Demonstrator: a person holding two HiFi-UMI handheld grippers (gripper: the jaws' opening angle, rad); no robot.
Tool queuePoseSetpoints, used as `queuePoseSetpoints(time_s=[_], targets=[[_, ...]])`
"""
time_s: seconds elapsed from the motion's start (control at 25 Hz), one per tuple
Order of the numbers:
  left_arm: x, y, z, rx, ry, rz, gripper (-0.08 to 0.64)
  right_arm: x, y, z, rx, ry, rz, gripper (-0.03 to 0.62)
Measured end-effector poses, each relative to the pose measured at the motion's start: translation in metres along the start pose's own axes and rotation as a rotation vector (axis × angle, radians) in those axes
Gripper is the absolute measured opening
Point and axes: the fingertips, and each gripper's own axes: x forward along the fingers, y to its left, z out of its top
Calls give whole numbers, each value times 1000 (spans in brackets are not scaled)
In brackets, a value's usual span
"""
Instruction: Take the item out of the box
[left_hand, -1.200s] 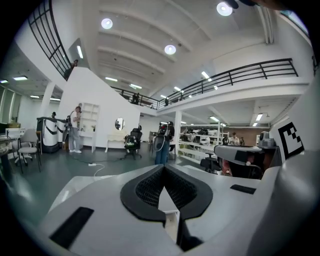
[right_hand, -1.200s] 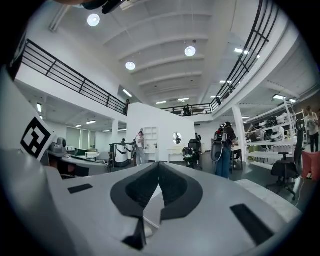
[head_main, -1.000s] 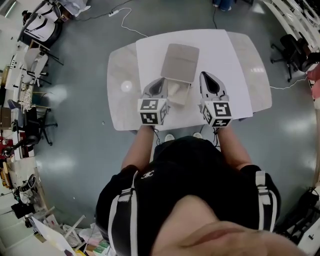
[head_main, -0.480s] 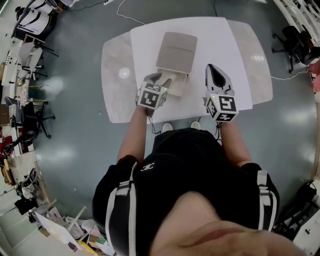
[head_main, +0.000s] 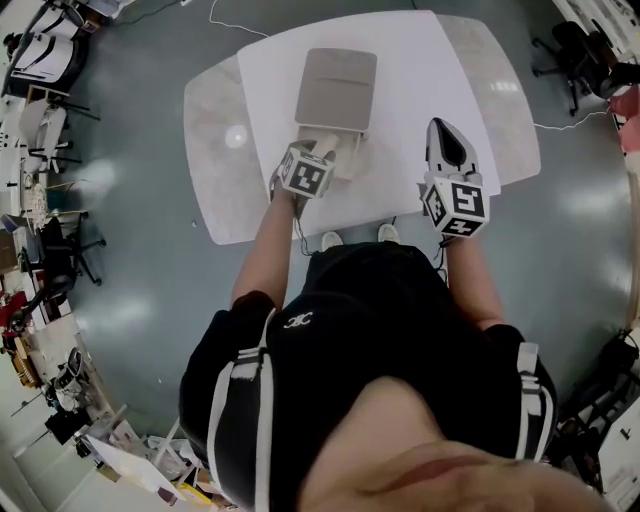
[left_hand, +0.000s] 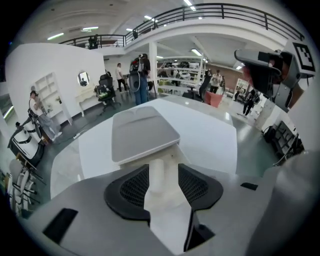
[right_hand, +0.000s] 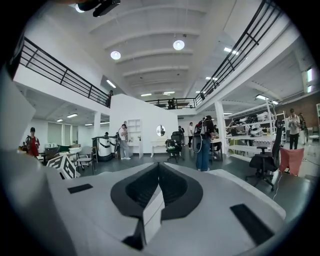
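A box (head_main: 352, 160) stands on the white table (head_main: 420, 80) with its grey lid (head_main: 338, 88) folded back. In the left gripper view the lid (left_hand: 142, 132) lies just beyond the jaws. My left gripper (head_main: 326, 152) tilts steeply down into the box. Its jaws have just been opening and stand open (left_hand: 162, 166) around a white upright item (left_hand: 160, 182); I cannot see the pads pressing on it. My right gripper (head_main: 441, 128) hovers level to the right of the box. Its jaws (right_hand: 159, 165) are shut with nothing in them.
The table's near edge (head_main: 300, 225) is close to the person's legs. Office chairs (head_main: 575, 60) stand at the right, cluttered racks and chairs (head_main: 40, 60) at the left, and a cable (head_main: 235, 25) lies on the floor behind the table.
My left gripper has dropped and tipped down into the box, and its jaws have gone from shut to open. My right gripper has slid to the right, away from the box.
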Motion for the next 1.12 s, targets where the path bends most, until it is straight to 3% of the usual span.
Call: queuePoseSetpoints(time_s=[0.44,1.12], targets=[[51,0,-14,109,162,-19,190,-6,-16,-9,11,23,-71,12],[97,10,-42,92,390,-76,161,-7,-39,-22,20,71,-153,12]])
